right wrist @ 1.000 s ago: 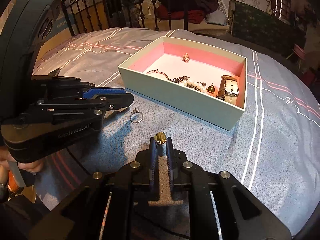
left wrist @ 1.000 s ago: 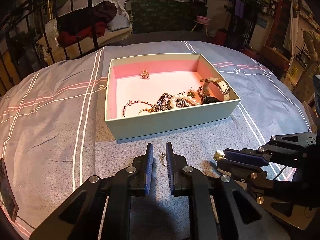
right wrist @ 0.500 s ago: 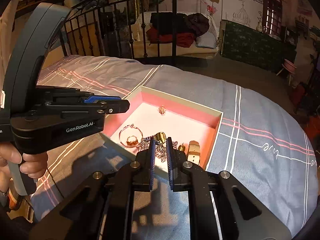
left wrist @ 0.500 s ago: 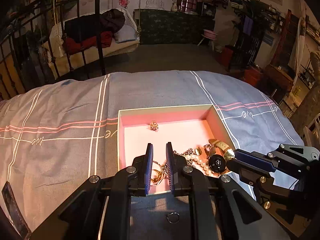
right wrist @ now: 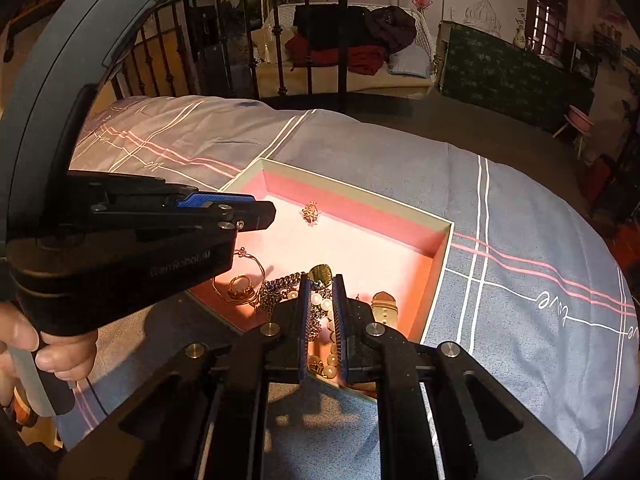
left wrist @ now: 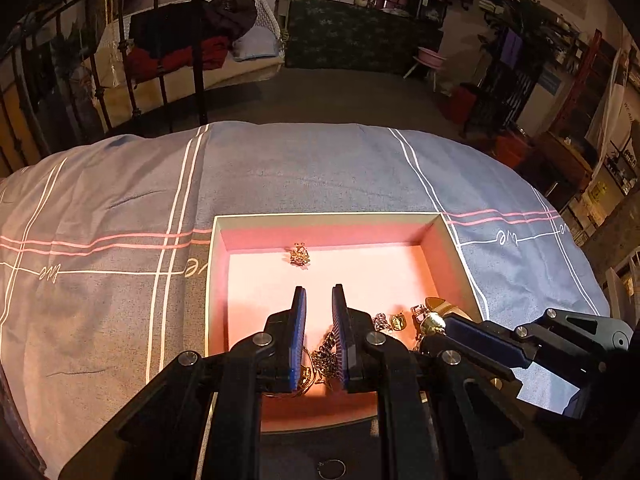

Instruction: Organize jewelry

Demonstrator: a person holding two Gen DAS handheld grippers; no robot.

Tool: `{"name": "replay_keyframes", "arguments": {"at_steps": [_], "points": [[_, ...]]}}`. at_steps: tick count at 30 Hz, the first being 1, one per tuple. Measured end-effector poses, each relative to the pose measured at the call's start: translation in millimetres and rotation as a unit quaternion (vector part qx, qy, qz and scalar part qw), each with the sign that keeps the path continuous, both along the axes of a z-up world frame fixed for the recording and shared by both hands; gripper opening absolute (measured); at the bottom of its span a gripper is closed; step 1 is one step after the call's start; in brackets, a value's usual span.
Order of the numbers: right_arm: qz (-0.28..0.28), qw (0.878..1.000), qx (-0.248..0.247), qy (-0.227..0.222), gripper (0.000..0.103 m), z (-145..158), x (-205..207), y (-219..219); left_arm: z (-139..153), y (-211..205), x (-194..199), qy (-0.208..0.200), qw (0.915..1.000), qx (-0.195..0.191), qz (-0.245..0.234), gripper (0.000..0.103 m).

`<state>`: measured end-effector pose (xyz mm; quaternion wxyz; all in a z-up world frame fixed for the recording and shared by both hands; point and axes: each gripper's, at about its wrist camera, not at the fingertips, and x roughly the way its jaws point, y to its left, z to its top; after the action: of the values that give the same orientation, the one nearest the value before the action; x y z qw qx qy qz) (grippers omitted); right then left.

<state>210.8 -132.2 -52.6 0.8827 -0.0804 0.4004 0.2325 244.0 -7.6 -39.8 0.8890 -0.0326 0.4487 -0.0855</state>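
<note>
An open pale green box with a pink lining lies on the blue bedspread; it also shows in the right wrist view. Inside are a gold brooch, a chain, pearls, a bangle with a gold ring and a watch strap. My left gripper hovers over the box, its jaws a narrow gap apart with nothing between the tips. My right gripper is shut on a small gold piece above the box. A thin ring lies on the bedspread before the box.
A black iron bed rail and a second bed with red and dark clothes stand behind. The bedspread slopes away at the edges. A hand holds the left gripper's handle.
Both grippers have moved forward and up from the bedspread to above the box. The right one has carried the gold piece along. The thin ring stays on the bedspread.
</note>
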Motion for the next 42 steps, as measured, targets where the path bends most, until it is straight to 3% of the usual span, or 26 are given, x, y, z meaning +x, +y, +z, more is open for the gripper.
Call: {"name": "replay_keyframes", "arguments": {"at_steps": [1, 2, 3, 4, 6, 10, 18, 20, 23, 26, 28, 30, 31, 33, 37, 39, 40, 41, 42], "points": [[-0.001, 1.0, 0.001, 0.002, 0.016, 0, 0, -1, 0, 0, 3, 0.002, 1.0, -0.004, 0.005, 0.014], [-0.004, 1.0, 0.0, 0.005, 0.041, -1, 1, -1, 1, 2, 5, 0.005, 0.9999, -0.006, 0.011, 0.037], [-0.012, 1.0, -0.005, 0.0, 0.061, 0, 0, -2, 3, 5, 6, 0.006, 0.9998, -0.005, 0.02, 0.079], [-0.024, 0.999, -0.011, -0.021, 0.088, 3, -4, -3, 5, 8, 4, -0.001, 0.9995, -0.004, 0.032, 0.097], [-0.03, 0.998, -0.017, -0.046, 0.09, 8, -11, -6, 11, 11, -2, -0.021, 0.9992, -0.005, 0.034, 0.096], [-0.047, 0.998, -0.012, -0.038, 0.09, 5, -21, -21, 11, 9, -22, -0.036, 0.999, 0.017, 0.019, 0.097], [-0.057, 0.998, -0.009, 0.031, 0.092, -35, -77, -45, -22, 8, -98, -0.029, 0.9993, 0.015, -0.016, 0.096], [-0.05, 0.997, -0.014, 0.053, 0.092, -49, -90, -45, -37, 2, -106, -0.021, 0.9991, 0.023, -0.028, 0.094], [-0.039, 0.996, -0.026, 0.07, 0.092, -63, -102, -39, -54, -12, -109, -0.001, 0.9977, 0.035, -0.058, 0.076], [-0.033, 0.997, -0.026, 0.067, 0.092, -61, -105, -36, -62, -22, -104, 0.003, 0.9965, 0.044, -0.07, 0.067], [-0.03, 0.997, -0.02, 0.067, 0.092, -60, -102, -34, -65, -24, -102, 0.002, 0.9958, 0.049, -0.077, 0.052], [-0.024, 0.997, -0.021, 0.069, 0.092, -59, -97, -28, -66, -22, -100, 0.003, 0.9959, 0.047, -0.077, 0.022], [-0.02, 0.997, -0.023, 0.069, 0.092, -59, -93, -23, -66, -19, -100, 0.003, 0.9963, 0.04, -0.076, 0.016], [-0.011, 0.997, -0.026, 0.069, 0.092, -60, -86, -13, -65, -10, -100, 0.007, 0.9972, 0.02, -0.071, 0.007], [0.006, 0.997, -0.023, 0.079, 0.092, -64, -75, 6, -65, 5, -103, 0.009, 0.9984, -0.002, -0.056, 0.004], [0.017, 0.996, -0.02, 0.083, 0.075, -65, -77, 12, -63, 9, -106, 0.007, 0.9986, -0.005, -0.052, 0.004], [0.021, 0.997, -0.016, 0.078, 0.055, -63, -79, 11, -62, 11, -107, 0.005, 0.9987, -0.006, -0.05, 0.004], [0.024, 0.997, -0.01, 0.077, 0.022, -60, -81, 10, -60, 13, -108, 0.003, 0.9987, -0.01, -0.049, 0.004], [0.028, 0.996, 0.003, 0.081, 0.006, -58, -82, 8, -58, 15, -109, 0.003, 0.9987, -0.017, -0.048, 0.004]]}}
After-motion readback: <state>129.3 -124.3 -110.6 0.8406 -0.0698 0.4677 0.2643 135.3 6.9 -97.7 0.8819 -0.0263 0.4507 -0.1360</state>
